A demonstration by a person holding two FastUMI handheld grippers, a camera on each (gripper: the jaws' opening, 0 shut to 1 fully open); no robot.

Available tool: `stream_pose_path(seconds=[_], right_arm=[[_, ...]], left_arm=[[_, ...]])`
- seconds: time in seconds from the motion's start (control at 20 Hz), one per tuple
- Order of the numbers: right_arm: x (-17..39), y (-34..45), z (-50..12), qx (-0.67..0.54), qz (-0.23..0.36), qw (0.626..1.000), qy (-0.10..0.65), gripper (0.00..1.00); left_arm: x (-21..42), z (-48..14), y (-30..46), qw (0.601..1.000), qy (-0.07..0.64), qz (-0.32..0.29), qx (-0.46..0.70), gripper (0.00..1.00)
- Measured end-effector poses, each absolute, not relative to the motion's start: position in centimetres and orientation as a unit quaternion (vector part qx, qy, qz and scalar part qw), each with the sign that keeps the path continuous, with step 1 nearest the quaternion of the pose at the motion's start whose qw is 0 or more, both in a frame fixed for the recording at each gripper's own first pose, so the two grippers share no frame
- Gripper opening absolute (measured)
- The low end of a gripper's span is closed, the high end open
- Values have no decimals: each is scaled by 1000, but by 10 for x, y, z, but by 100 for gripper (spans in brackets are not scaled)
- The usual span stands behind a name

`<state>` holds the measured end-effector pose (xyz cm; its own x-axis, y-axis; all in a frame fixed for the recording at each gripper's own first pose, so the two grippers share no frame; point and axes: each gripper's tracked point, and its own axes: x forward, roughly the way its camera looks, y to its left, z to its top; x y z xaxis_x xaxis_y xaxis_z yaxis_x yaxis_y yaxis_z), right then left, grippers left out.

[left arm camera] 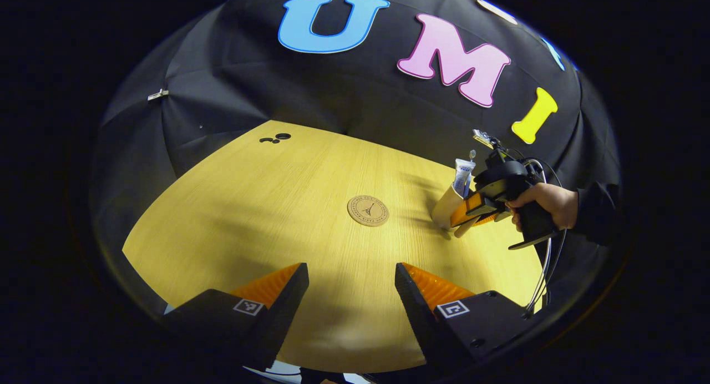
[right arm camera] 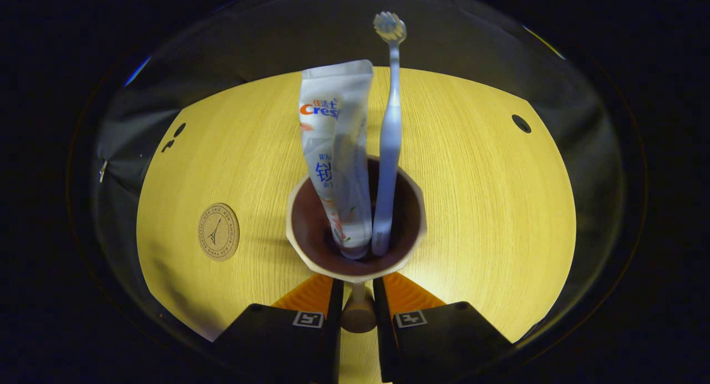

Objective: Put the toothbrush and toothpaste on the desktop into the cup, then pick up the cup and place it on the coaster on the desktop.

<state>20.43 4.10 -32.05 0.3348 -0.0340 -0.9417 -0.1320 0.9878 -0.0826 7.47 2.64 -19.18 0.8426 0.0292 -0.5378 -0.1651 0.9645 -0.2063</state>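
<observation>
Toothbrush (right arm camera: 389,134) and toothpaste tube (right arm camera: 336,151) already stand in the cup (right arm camera: 355,270). My right gripper (right arm camera: 358,295) is clamped on the cup's handle; the cup looks tilted, apart from the coaster (right arm camera: 218,231). Left gripper (left arm camera: 350,287) is wide open, holding nothing. Left: set cup on coaster.
</observation>
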Motion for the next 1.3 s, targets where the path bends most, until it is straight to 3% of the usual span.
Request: stream_pose_path(seconds=[0.05, 0.1, 0.15, 0.2, 0.6, 1.05, 1.3], right_arm=[[204, 42, -319, -74, 31, 813, 577, 24], [204, 42, -319, -75, 30, 813, 577, 30], [204, 42, -321, -76, 32, 812, 577, 22], [203, 43, -320, -79, 34, 811, 579, 27], [204, 51, -300, -125, 61, 822, 552, 26], [212, 137, -275, -144, 124, 831, 524, 26], [198, 184, -276, -170, 164, 818, 525, 26]], left_arm=[[75, -193, 26, 952, 277, 50, -122, 97], [76, -194, 26, 951, 279, 49, -121, 97], [77, -196, 25, 951, 281, 47, -120, 97], [77, -197, 24, 951, 283, 46, -120, 97], [76, -203, 21, 950, 291, 31, -108, 97], [76, -202, 28, 952, 284, 28, -109, 97], [76, -199, 38, 953, 278, 34, -113, 97]])
